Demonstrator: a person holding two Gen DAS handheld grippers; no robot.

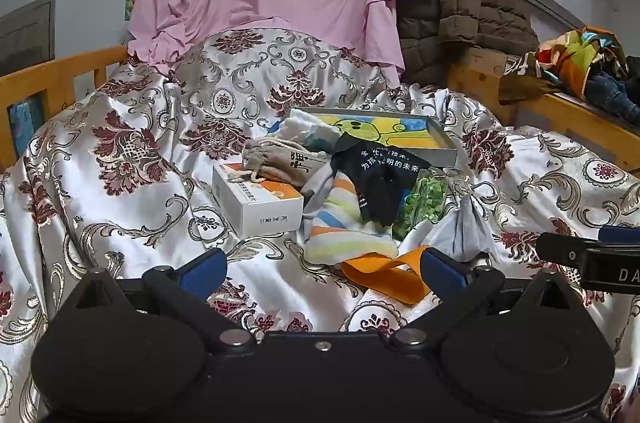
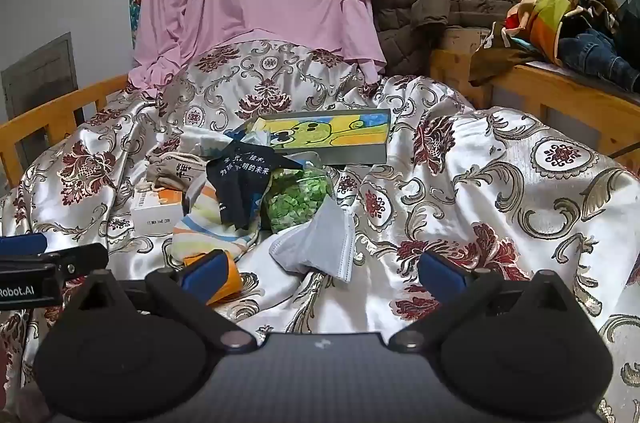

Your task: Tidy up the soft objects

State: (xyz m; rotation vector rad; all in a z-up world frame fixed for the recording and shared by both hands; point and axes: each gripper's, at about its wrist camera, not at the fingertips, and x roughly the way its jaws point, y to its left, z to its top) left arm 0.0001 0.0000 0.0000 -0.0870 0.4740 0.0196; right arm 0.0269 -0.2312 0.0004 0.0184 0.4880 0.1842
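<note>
Soft objects, heaped mid-bed on patterned satin bedspread (image 1: 132, 191): striped sock (image 1: 340, 223), black printed cloth (image 1: 380, 179), grey face mask (image 2: 320, 247), beige drawstring pouch (image 1: 276, 159), orange strap (image 1: 384, 275). Mixed in: white carton (image 1: 256, 207), bag of green pieces (image 2: 296, 199), picture tin (image 2: 332, 135). Left gripper (image 1: 322, 269) and right gripper (image 2: 322, 271): fingers spread wide, holding nothing, short of the heap. Advice for first pick: take topmost, nearest piece; pinch at a raised fold, avoiding bedspread beneath; lift clear before moving aside.
</note>
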